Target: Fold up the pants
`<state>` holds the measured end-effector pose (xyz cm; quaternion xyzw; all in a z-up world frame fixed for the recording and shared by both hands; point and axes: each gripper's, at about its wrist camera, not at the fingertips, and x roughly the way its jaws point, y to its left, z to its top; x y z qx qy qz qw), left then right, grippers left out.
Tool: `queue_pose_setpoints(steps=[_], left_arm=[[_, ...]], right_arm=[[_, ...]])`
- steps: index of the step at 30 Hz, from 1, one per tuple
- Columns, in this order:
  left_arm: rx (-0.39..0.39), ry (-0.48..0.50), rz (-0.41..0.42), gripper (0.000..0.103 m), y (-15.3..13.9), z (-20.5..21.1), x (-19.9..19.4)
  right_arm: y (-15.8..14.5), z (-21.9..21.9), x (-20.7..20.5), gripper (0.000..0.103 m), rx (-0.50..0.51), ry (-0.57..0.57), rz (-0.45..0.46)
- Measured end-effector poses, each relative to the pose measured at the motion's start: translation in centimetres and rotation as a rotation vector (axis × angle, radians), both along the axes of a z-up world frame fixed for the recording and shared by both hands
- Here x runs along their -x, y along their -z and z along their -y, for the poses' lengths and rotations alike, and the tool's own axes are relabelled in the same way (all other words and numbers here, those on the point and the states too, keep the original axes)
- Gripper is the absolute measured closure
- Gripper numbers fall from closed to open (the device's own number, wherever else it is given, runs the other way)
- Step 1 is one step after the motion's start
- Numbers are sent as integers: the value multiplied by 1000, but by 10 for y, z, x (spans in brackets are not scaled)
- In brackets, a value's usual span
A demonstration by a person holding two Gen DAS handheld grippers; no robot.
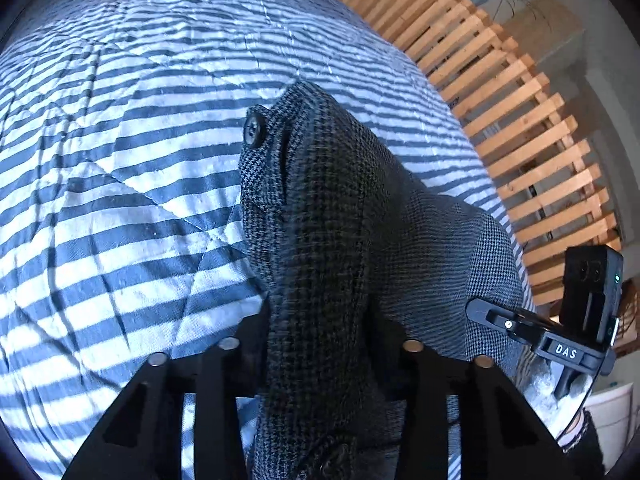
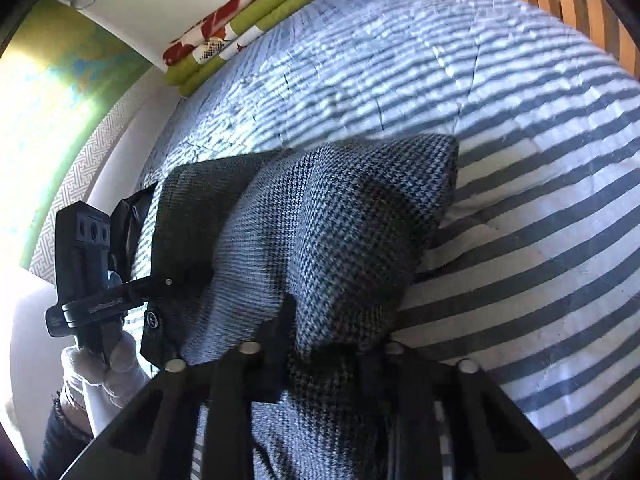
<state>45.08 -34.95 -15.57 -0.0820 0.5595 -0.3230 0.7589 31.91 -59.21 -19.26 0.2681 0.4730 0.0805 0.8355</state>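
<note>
A home bedroom: a blue-and-white striped quilted bedspread [image 1: 120, 168] covers a bed, a slatted pale-wood frame [image 1: 516, 92] stands along its far edge, and rolled green and red-patterned cushions [image 2: 236, 28] lie at one corner.

We see a blue-and-white striped quilt [image 1: 120, 184] in sunlight, a wooden slatted headboard [image 1: 520, 128] at two o'clock, rolled fabrics [image 2: 236, 28] at eleven.
</note>
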Motion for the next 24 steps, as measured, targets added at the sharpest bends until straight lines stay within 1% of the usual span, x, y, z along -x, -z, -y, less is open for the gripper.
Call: queue_pose_setpoints(steps=[1,5,8,11,13,16,19,22,24], left_arm=[[8,-6,2,69,-5,-1,4],[35,2,23,72,-29,-1,18],[93,12,22,72,-50,5,22],[128,20,55,71,-64,24,24],[154,14,63,72,-69,44,19],[195,-5,56,72,-71,75,0],[231,-39,47,72,-70,102,-24],[258,-66,45,72,-67,119,-48],[267,-83,43,72,-61,131,-64]], right_arm=[[-5,-1,4,86,13,-3,12],[-38,-3,14,88,59,-19,58],[-69,3,17,88,114,-26,107],[-101,21,13,88,173,-4,143],[-116,33,8,88,232,15,159],[-130,51,-12,88,305,51,178],[-138,69,-34,88,343,80,184],[-136,87,-63,88,379,101,184],[-128,99,-82,88,384,115,182]])
